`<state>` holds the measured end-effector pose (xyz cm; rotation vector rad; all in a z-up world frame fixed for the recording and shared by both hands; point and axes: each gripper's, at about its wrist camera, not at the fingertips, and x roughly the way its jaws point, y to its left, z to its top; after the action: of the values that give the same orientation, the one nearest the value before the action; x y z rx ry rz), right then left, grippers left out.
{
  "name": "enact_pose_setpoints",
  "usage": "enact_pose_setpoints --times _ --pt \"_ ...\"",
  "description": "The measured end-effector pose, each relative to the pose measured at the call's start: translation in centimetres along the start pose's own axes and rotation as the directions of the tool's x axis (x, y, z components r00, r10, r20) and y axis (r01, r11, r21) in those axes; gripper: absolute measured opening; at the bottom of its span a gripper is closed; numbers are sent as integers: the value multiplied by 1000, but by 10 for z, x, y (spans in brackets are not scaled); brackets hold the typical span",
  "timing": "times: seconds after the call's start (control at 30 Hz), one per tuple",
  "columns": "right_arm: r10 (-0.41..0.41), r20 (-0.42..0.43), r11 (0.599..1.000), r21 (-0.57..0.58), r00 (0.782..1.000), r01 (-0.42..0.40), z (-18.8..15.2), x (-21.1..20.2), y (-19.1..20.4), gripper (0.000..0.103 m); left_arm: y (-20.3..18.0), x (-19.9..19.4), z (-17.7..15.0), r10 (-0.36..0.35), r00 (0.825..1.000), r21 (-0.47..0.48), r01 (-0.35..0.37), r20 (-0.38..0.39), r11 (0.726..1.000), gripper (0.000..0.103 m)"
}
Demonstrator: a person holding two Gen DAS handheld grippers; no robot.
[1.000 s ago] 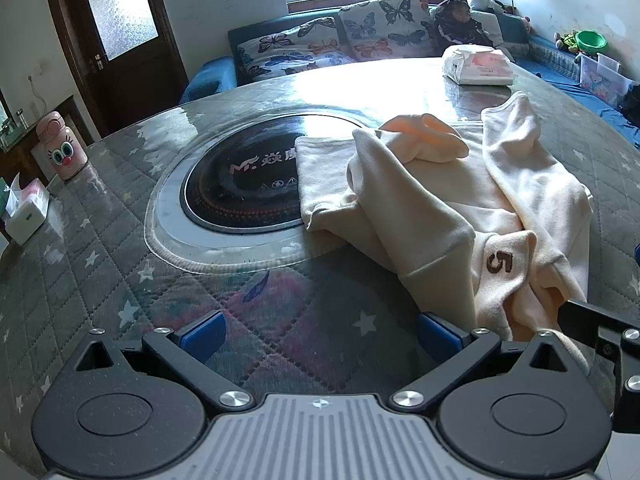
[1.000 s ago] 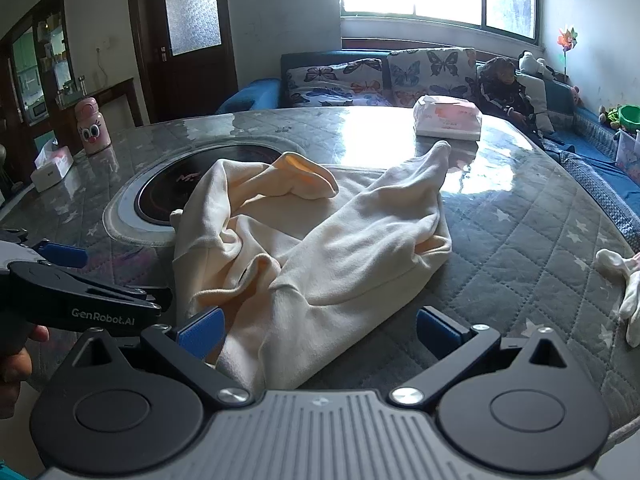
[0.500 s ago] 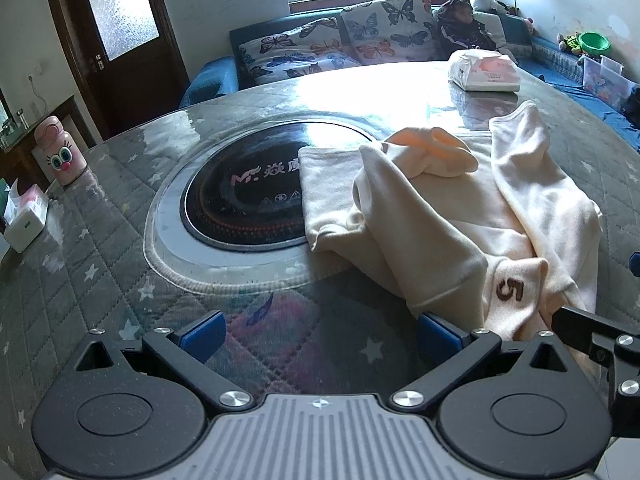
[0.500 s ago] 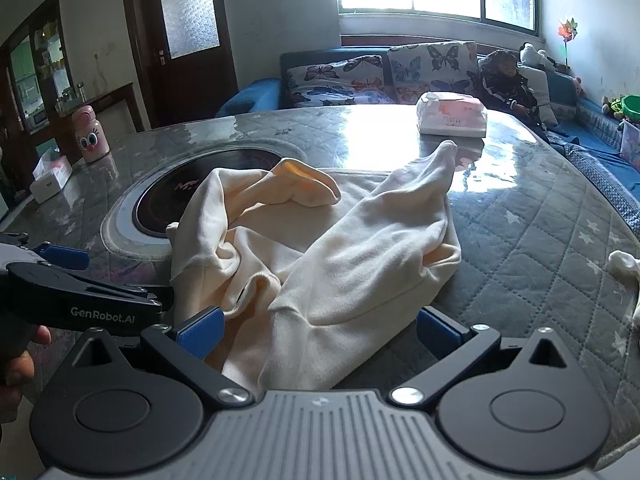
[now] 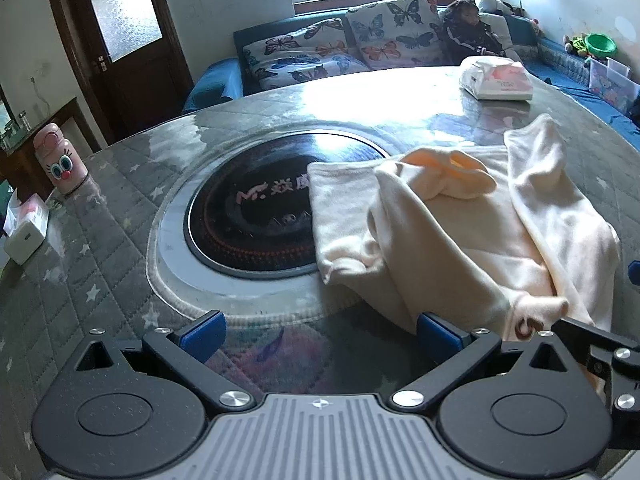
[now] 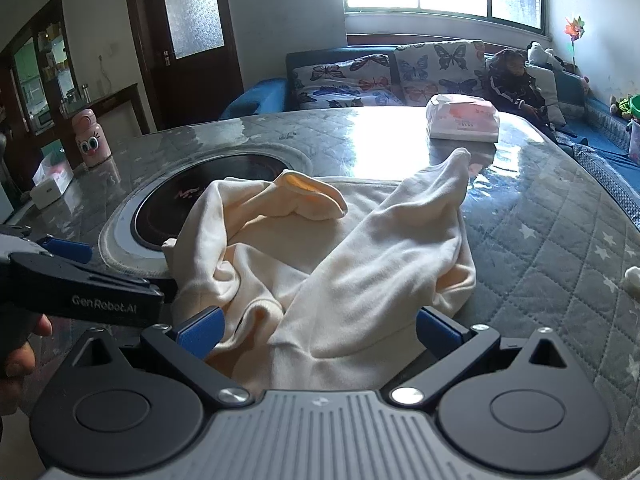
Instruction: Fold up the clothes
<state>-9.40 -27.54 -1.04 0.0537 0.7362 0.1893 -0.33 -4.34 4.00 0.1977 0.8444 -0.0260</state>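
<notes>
Cream garment [image 6: 320, 264] lies crumpled on the quilted round table [image 6: 552, 240], right of the black inset cooktop [image 5: 256, 216], one edge overlapping it. Right gripper [image 6: 320, 326] jaws wide, nothing held, near hem of garment between the blue pads [image 6: 202, 328]. Left gripper [image 5: 320, 330] jaws wide, empty, over bare table just left of garment's near edge; brown printed mark on the cloth by its right pad. A hand [image 6: 20, 352] grips the left gripper's handle. Tissue pack [image 6: 464, 122] on far side. Pink bottle [image 5: 60, 164] and white tissue box [image 5: 26, 228] far left.
</notes>
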Motion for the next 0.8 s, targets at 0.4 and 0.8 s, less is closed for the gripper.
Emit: enact_pose_setpoints --times 0.4,0.8 --pt "-22 11 1000 21 1000 22 20 19 -16 97 3 4 37 -13 998 -6 13 55 1000 103" --pt "-75 22 996 56 997 73 48 51 -48 86 -26 32 75 -52 994 109 41 95 993 103"
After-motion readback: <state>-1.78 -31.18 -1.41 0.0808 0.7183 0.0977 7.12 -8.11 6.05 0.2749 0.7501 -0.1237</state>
